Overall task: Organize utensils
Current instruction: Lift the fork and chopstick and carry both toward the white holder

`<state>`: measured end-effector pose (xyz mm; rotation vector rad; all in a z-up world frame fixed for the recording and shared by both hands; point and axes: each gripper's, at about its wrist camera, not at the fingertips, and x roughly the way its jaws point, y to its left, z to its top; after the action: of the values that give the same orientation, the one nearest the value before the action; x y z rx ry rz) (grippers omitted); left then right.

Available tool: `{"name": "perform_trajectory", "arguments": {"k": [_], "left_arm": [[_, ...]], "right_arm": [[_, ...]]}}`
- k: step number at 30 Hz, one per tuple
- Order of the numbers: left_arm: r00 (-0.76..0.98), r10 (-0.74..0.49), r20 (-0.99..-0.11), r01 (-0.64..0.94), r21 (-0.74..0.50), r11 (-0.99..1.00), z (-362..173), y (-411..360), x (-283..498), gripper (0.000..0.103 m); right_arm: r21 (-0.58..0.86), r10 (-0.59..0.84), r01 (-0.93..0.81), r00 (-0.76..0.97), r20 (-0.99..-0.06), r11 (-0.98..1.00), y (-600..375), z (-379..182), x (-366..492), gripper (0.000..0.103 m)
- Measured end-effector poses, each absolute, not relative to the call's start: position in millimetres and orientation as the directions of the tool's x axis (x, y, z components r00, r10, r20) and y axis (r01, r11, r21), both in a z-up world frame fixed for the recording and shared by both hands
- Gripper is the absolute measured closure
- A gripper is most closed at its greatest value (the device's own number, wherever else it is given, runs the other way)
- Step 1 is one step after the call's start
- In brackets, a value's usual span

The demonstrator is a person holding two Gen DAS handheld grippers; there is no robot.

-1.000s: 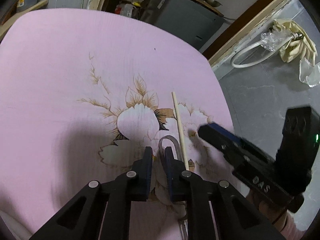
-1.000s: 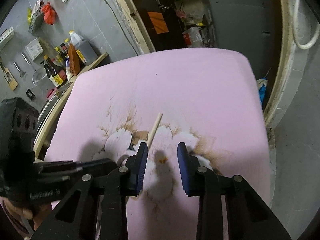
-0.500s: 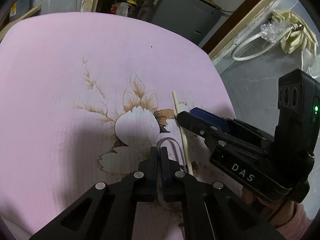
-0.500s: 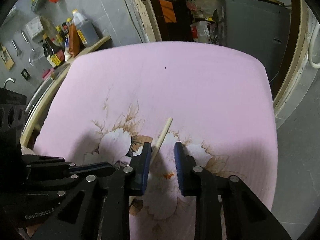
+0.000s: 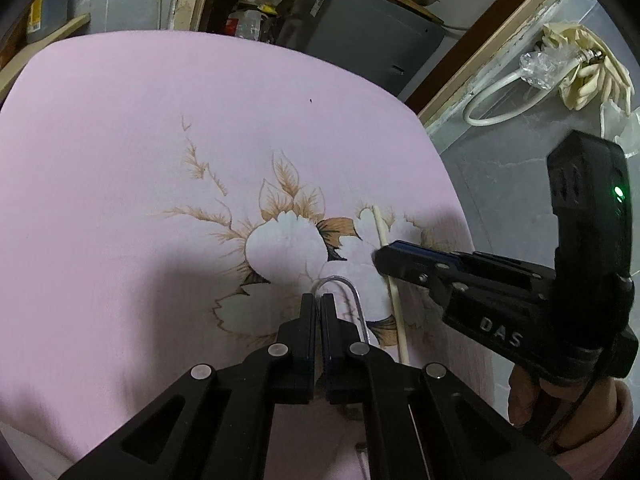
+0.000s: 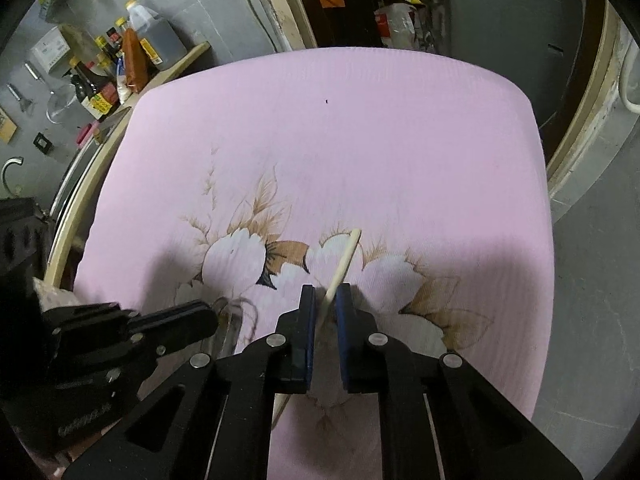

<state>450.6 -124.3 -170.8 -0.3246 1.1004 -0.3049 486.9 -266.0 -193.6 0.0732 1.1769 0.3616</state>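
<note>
The left hand-held gripper (image 5: 319, 300) is being kept pressed nearly together, its jaws pinching one side of a clear looped utensil handle (image 5: 344, 284) whose bend is showing just beyond the tips. A wooden chopstick (image 6: 345, 258) is being straddled by the right hand-held gripper (image 6: 326, 296), whose jaws are standing narrowly apart around it; whether the pads are actually gripping it cannot be told. Both utensils are being carried on the pink flowered cloth (image 5: 160, 140) covering the table, near its near right part, with the chopstick lying just to the right of the loop. Bottles (image 6: 120, 56) are being kept on a shelf at far left.
</note>
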Motion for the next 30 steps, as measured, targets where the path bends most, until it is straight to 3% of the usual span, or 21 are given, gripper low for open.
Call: {"name": "perform_trajectory", "arguments": {"k": [5,8,17,23,30], "left_arm": [[0.459,-0.380,-0.803,0.097,-0.380,0.920,-159,-127,443,0.101],[0.483,-0.368,-0.794,0.102,-0.367,0.925,-150,-123,436,0.101],[0.577,-0.345,-0.740,0.141,-0.326,0.935,-118,-116,414,0.101],[0.649,-0.330,-0.686,0.173,-0.290,0.941,-96,-116,389,0.101],[0.680,-0.341,-0.650,0.217,-0.266,0.939,-79,-114,365,0.101]], "right_arm": [[0.183,0.263,-0.246,0.347,-0.900,0.952,-252,-192,486,0.094],[0.255,0.313,-0.202,0.344,-0.885,0.945,-263,-190,483,0.099],[0.458,0.438,-0.117,0.567,-0.698,0.881,-303,-151,424,0.099],[0.450,0.420,-0.143,0.676,-0.606,0.881,-305,-124,387,0.099],[0.435,0.401,-0.149,0.713,-0.575,0.888,-304,-103,362,0.099]]}}
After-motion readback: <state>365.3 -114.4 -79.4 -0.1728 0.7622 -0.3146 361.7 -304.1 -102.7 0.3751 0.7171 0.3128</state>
